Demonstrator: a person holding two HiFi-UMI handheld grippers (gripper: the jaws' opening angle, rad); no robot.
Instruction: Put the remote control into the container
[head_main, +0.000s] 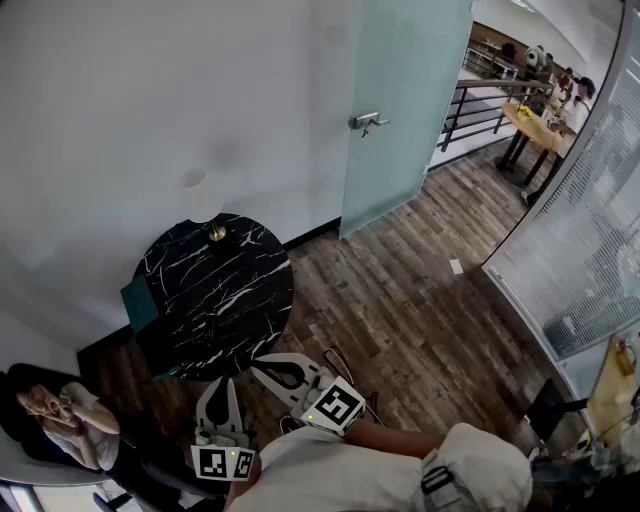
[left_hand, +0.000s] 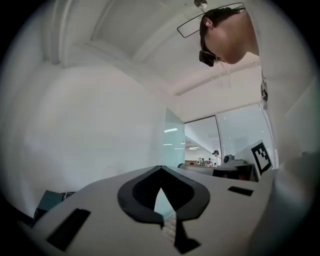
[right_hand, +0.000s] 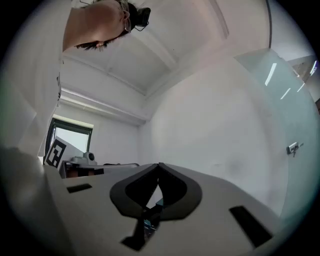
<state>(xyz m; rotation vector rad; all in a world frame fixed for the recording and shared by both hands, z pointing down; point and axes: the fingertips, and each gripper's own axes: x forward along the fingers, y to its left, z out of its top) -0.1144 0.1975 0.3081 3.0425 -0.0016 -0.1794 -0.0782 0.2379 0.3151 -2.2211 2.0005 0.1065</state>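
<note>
No remote control shows in any view. In the head view a round black marble table (head_main: 215, 295) stands by the white wall, with a teal box-like thing (head_main: 140, 303) at its left edge. My left gripper (head_main: 222, 382) and right gripper (head_main: 256, 366) hover side by side just short of the table's near edge, pointing toward it. Both hold nothing. In the left gripper view the left gripper (left_hand: 160, 168) has its jaws meeting at the tips. The right gripper (right_hand: 159, 165) likewise has its tips together.
A small lamp with a gold base (head_main: 215, 232) stands at the table's far edge. A person sits at the lower left (head_main: 60, 415). A frosted glass door (head_main: 400, 100) and wooden floor (head_main: 420, 310) lie to the right. More people stand far off by a railing.
</note>
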